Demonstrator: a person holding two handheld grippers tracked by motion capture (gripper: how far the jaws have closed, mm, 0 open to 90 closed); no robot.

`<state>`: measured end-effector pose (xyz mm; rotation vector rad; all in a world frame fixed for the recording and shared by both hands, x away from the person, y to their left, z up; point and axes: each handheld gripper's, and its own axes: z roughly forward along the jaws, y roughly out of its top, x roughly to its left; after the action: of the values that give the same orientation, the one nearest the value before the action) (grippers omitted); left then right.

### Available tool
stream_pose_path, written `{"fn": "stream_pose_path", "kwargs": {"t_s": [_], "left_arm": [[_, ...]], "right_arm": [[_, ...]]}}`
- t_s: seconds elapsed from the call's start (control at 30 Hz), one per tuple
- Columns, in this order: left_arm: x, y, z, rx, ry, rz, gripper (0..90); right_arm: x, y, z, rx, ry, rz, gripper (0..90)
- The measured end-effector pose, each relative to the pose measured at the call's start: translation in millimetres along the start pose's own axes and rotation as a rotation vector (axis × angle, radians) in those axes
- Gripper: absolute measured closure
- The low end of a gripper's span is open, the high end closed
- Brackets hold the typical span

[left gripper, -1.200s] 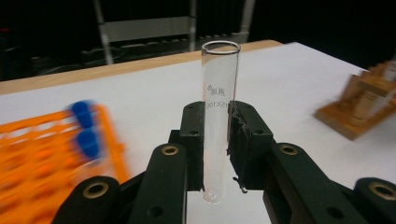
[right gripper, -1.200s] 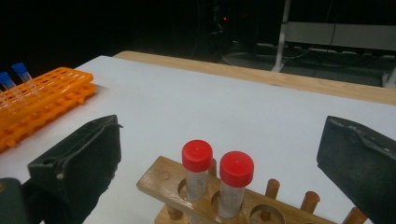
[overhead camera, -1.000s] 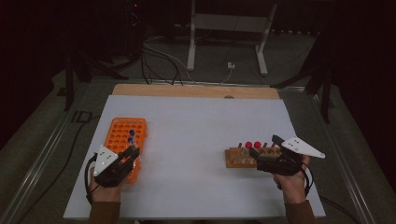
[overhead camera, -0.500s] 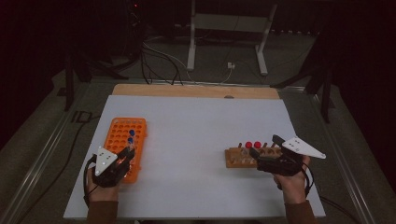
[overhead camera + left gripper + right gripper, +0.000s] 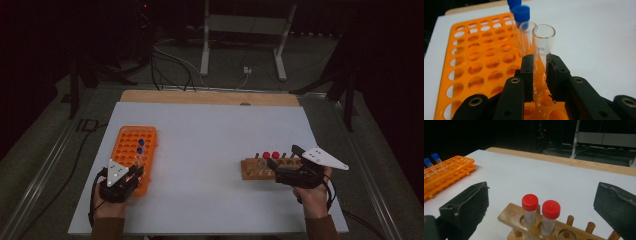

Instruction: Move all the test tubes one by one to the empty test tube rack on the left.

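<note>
The left tool (image 5: 539, 75) is clamped on an open glass tube (image 5: 543, 47) over the orange rack (image 5: 474, 72), not yet moved, while the right tool (image 5: 541, 210) hangs wide open by the wooden rack (image 5: 511, 216).

The left tool (image 5: 131, 176) is black, and on top it carries a light grey three-cornered plate with small dark dots. In the left gripper view its two jaws are made of thick matte black links with round holes, some with a metal ring inside, and the inner pads have a rough, a little worn edge. The right tool (image 5: 274, 164) is also black, with a longer pale grey three-cornered plate. Its pads look dark, flat and slightly frayed in the right gripper view. A thin black cable trails from each tool near the wrist. Both sleeves are brown.
</note>
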<state>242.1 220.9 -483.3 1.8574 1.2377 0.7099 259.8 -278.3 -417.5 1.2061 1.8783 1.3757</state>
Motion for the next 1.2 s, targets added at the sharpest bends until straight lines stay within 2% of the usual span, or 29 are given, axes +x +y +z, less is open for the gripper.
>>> {"fn": "stream_pose_path", "kwargs": {"t_s": [0.5,0.8,0.93,1.03,1.2], "left_arm": [[0.5,-1.6,5.8,0.064,-0.002,-0.004,76.9],[2.0,-2.4,5.9,0.061,-0.011,-0.024,75.9],[3.4,-3.0,4.3,0.055,-0.019,-0.050,66.1],[4.1,-1.7,0.8,0.033,-0.021,-0.064,59.2],[4.6,0.8,-6.9,-0.018,-0.039,-0.103,44.8]], "right_arm": [[0.6,-1.5,1.7,0.007,0.003,-0.009,0.0],[-0.6,-2.7,2.8,0.013,0.004,-0.009,0.0],[-4.0,-3.9,4.2,0.022,0.004,-0.004,0.0],[-7.0,-4.5,5.8,0.031,0.007,0.009,0.1],[-12.7,-6.8,6.0,0.045,-0.017,0.009,7.9]]}}
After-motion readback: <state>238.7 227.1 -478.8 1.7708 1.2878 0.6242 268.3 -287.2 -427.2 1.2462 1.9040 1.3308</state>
